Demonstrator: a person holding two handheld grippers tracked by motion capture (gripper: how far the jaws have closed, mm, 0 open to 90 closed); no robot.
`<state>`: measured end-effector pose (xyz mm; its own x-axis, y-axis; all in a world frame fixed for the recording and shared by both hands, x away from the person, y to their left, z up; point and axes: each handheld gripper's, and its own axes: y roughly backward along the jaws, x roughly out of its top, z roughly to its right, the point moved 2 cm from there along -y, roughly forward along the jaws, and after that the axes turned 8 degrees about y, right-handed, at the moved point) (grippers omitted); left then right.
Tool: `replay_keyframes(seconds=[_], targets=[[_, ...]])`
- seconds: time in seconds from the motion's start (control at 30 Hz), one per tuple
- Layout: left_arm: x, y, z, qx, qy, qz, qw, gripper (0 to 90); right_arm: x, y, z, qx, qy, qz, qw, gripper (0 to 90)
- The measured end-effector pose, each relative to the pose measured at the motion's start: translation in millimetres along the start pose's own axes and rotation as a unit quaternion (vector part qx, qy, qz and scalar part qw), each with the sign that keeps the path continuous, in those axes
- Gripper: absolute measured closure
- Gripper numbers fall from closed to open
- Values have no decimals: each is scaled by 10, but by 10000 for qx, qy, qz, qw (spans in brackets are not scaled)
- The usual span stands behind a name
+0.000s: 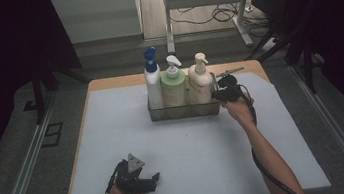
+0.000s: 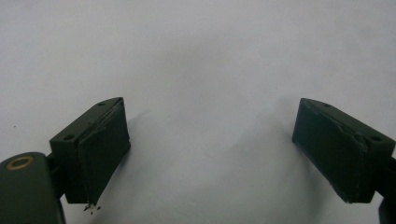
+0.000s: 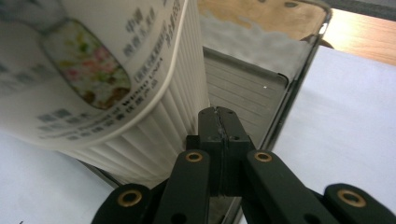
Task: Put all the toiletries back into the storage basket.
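Three pump bottles stand in a clear basket (image 1: 184,111) at the back of the white mat: a white one with a blue pump (image 1: 153,82), a green one (image 1: 174,87) and a cream one (image 1: 200,83). My right gripper (image 1: 221,93) is at the basket's right end. In the right gripper view its jaws (image 3: 219,114) are pressed together with nothing visible between them, right beside the ribbed cream bottle (image 3: 116,60) and the basket's end wall (image 3: 243,88). My left gripper (image 1: 153,180) rests low over the mat at the front left, open (image 2: 210,140) and empty.
The white mat (image 1: 192,150) covers most of a wooden table (image 1: 107,83). A thin metal tool (image 1: 230,72) lies behind the basket on the right. Metal rails run along both sides of the table, and desk legs with cables stand beyond it.
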<state>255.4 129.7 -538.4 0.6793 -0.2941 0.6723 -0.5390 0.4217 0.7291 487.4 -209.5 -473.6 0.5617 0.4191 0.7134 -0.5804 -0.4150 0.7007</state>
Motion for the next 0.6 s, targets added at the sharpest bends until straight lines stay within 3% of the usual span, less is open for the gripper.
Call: replay_keyframes(seconds=[0.33, 0.6], targets=[[0, 0, 0, 0, 1, 0, 10000, 106, 9, -81, -42, 121, -5, -36, 9999, 887], [0, 0, 0, 0, 1, 0, 10000, 106, 23, -105, -137, 216, 134, -64, 9997, 881]])
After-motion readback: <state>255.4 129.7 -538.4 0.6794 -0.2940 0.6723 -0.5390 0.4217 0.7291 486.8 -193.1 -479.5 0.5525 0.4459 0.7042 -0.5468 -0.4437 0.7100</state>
